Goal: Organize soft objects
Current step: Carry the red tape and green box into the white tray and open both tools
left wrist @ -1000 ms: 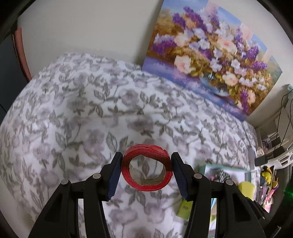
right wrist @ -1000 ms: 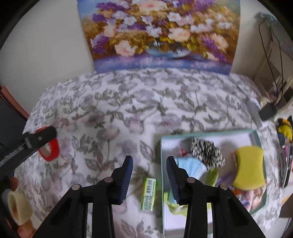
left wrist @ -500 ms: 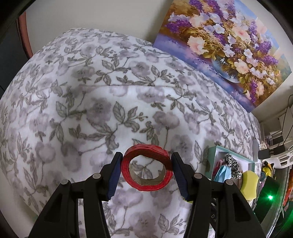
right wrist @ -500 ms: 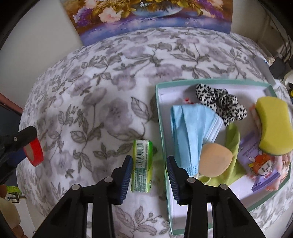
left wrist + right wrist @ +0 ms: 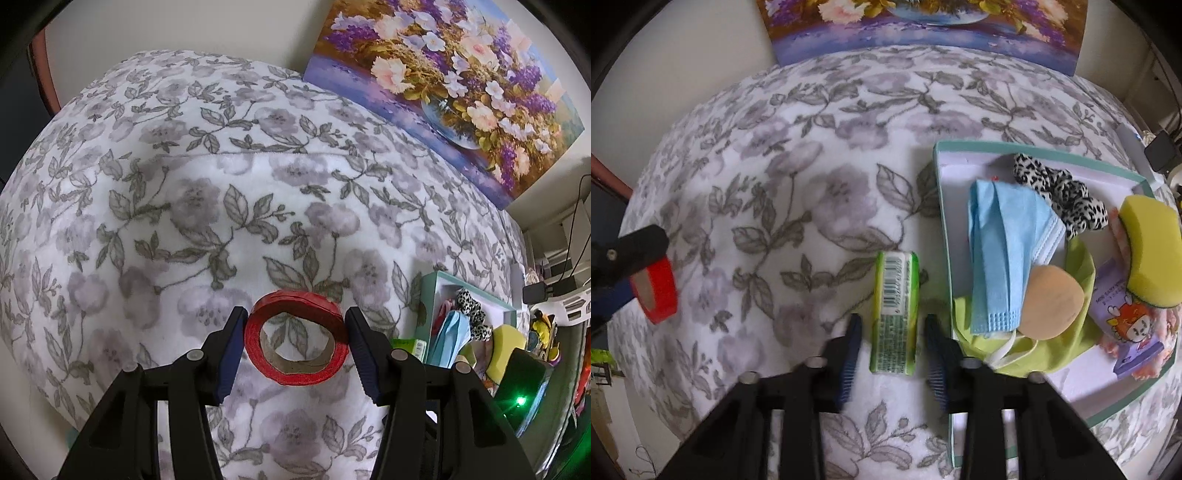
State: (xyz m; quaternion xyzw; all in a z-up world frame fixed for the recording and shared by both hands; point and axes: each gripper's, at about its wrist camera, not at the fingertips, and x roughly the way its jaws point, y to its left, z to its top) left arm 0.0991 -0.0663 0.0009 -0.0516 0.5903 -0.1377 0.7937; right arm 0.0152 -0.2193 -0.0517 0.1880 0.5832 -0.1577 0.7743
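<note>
Change since a second ago: right gripper point(image 5: 892, 354) has dropped low over the blanket and now straddles the green packet, which then lay ahead of its tips; left gripper has barely shifted.
Right gripper: jaws apart, one either side of the green packet point(image 5: 894, 310), not yet touching it; holding nothing.
Left gripper point(image 5: 295, 345): closed on the red tape roll point(image 5: 295, 341), hole facing the camera, held above the blanket.
Green packet, position: flat on the floral blanket point(image 5: 798, 177), between the right fingertips, just left of the tray's near wall.
Green packet, long axis: runs straight away from the right gripper, in line with its fingers; barcode end is farther off.
Nearer hand: the right, by a wide margin; left gripper sits well apart at the far left.
Teal tray point(image 5: 942, 236): holds blue face mask point(image 5: 1004, 243), leopard scrunchie point(image 5: 1060, 192), yellow sponge point(image 5: 1152, 251), beige puff point(image 5: 1051, 302).
Judgement: closing the jaws across the packet's short width looks sufficient.
</note>
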